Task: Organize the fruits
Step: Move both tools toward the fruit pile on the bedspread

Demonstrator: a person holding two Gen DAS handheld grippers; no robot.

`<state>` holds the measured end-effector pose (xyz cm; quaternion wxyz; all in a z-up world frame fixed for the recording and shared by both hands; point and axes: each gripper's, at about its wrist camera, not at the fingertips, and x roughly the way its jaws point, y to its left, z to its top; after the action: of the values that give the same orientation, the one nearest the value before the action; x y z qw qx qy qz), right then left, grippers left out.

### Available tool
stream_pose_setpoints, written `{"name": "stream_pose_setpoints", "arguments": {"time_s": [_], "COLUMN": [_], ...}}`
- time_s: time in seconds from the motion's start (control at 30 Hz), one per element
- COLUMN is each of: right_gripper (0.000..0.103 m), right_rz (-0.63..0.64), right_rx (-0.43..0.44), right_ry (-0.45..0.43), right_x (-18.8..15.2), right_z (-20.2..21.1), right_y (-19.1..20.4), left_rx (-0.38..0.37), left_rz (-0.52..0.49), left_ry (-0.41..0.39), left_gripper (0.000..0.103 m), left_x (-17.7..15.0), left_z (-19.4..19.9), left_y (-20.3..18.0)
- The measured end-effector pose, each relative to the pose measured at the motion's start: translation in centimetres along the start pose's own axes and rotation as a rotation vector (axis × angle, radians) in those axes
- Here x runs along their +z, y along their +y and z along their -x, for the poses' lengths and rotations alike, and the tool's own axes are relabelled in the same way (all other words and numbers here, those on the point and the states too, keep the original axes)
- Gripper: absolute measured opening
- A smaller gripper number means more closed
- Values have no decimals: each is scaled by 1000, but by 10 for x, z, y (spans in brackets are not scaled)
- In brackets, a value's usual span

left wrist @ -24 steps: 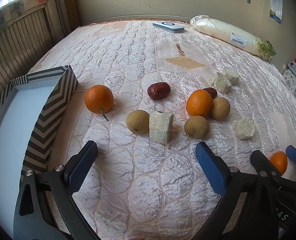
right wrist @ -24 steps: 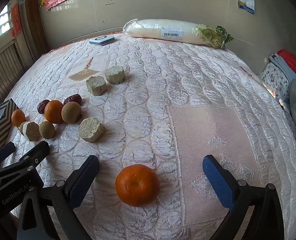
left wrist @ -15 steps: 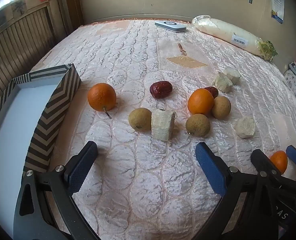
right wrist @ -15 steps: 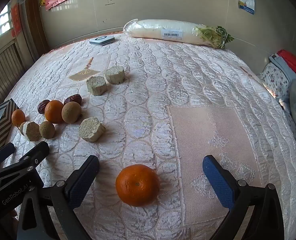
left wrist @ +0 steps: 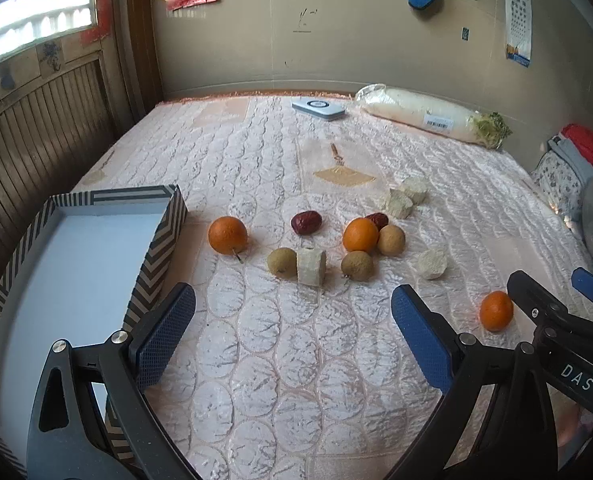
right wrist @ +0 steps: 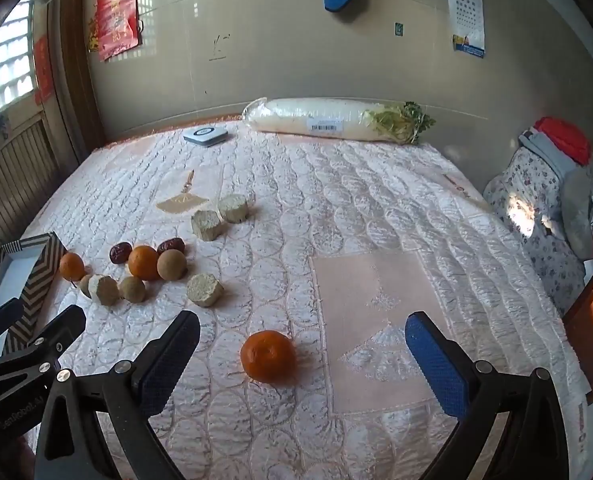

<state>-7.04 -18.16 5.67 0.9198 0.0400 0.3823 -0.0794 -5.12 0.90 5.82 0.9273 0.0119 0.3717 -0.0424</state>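
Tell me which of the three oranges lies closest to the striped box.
The orange with the short stem, leftmost of the three, lying just beside the striped box; the other two sit farther right.

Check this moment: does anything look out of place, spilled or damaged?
One orange lies alone, apart from the cluster of fruit, between the open right gripper's fingers. The striped box holds nothing yet. A wrapped radish lies by the far wall. Nothing looks spilled or damaged.
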Motion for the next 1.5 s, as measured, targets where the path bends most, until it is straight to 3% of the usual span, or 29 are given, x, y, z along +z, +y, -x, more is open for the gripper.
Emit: {"name": "stream_pose_setpoints", "arguments": {"time_s": [0.27,0.57,1.0,1.5], "right_gripper": [103,103,103,103], "right_rz": [15,27,38,76], "right_rx": [4,12,29,43], "right_ry": [-62,-83,-94,-94], "right_x": [1,-1,-5,-7], "right_z": [26,37,38,30], "right_y": [5,8,8,14], "left_rx": [12,1,52,50], "left_rz": [13,18,10,17], "left_ry": [-40,-41,-60,-13], "left_gripper": [99,99,99,99], "left_x": [3,-1,-3,-1], "left_z": [21,25,27,12], "left_y": [2,4,4,6]}}
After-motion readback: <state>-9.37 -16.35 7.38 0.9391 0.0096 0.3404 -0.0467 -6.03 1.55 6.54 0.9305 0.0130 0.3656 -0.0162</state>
